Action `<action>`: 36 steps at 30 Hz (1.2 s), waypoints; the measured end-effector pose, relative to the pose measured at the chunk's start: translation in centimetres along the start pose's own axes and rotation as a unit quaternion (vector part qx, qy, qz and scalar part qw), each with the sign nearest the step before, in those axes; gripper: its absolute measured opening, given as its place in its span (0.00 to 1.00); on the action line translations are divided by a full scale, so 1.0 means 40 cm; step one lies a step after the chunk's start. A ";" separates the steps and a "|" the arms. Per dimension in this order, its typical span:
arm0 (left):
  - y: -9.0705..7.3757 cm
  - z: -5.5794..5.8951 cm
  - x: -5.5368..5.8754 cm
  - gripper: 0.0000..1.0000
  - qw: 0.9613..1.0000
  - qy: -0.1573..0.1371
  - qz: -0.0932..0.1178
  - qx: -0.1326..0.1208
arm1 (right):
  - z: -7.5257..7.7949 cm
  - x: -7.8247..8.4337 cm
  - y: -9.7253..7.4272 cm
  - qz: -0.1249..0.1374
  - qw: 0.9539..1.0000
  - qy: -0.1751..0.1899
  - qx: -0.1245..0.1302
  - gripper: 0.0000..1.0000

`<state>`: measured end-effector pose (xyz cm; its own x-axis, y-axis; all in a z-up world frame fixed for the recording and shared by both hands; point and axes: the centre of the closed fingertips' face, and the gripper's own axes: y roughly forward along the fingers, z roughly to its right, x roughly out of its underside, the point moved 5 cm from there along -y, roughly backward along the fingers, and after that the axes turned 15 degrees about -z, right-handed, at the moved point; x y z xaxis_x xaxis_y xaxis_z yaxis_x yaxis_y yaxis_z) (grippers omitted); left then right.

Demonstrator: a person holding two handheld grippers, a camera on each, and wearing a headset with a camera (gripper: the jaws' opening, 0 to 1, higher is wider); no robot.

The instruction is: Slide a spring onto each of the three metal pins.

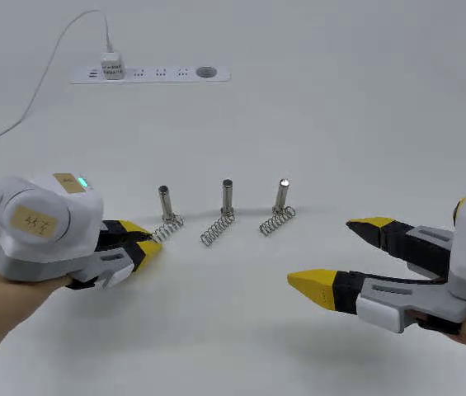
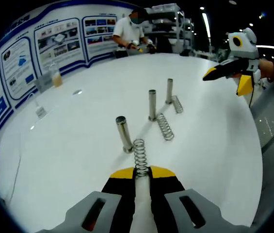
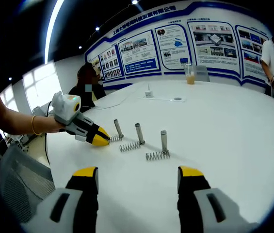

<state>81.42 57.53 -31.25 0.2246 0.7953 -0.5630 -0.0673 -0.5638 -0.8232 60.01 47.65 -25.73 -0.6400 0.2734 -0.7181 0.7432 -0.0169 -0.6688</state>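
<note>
Three metal pins stand upright in a row on the white tabletop [image 1: 241, 338]: left pin [image 1: 164, 202], middle pin [image 1: 228, 196], right pin [image 1: 282, 195]. All three are bare. A spring lies flat at each pin's foot: left spring [image 1: 167, 228], middle spring [image 1: 217, 229], right spring [image 1: 277, 220]. Left hand-held gripper [image 1: 148, 239]: jaws drawn together on the near end of the left spring, which lies on the tabletop with its far end by the left pin's base. Right hand-held gripper [image 1: 327, 252]: jaws wide apart, holding nothing, off to the side of the right pin. Judged progress: none of three done. The first spring is gripped but not raised, and the other two are untouched.
</note>
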 end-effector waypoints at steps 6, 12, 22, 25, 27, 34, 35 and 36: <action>-0.023 0.026 -0.010 0.09 1.000 -0.007 0.019 0.001 | -0.008 -0.009 -0.003 0.009 1.000 0.006 -0.003 0.67; -0.053 0.063 -0.023 0.09 0.999 -0.010 0.044 0.000 | -0.032 -0.018 0.000 0.024 0.999 0.022 -0.019 0.65; -0.105 0.120 -0.053 0.10 0.996 -0.010 0.086 0.000 | -0.081 -0.057 0.013 0.057 0.996 0.049 -0.056 0.61; -0.120 0.133 -0.064 0.10 0.995 -0.019 0.099 0.006 | -0.092 -0.076 0.016 0.073 0.992 0.077 -0.072 0.58; -0.133 0.143 -0.073 0.10 0.993 -0.018 0.115 0.009 | -0.098 -0.084 0.020 0.074 0.991 0.079 -0.079 0.57; -0.170 0.165 -0.097 0.10 0.990 -0.012 0.144 0.004 | -0.130 -0.110 0.028 0.085 0.985 0.098 -0.114 0.49; -0.174 0.168 -0.101 0.10 0.988 -0.012 0.151 0.007 | -0.132 -0.113 0.028 0.087 0.984 0.101 -0.117 0.47; -0.181 0.173 -0.106 0.10 0.987 -0.013 0.160 0.010 | -0.136 -0.117 0.028 0.089 0.983 0.106 -0.122 0.46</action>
<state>74.23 59.77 -23.41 0.1634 0.5829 -0.7959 -0.1500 -0.7827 -0.6040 64.90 51.56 -22.06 -0.4591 0.4810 -0.7469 0.8813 0.1411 -0.4509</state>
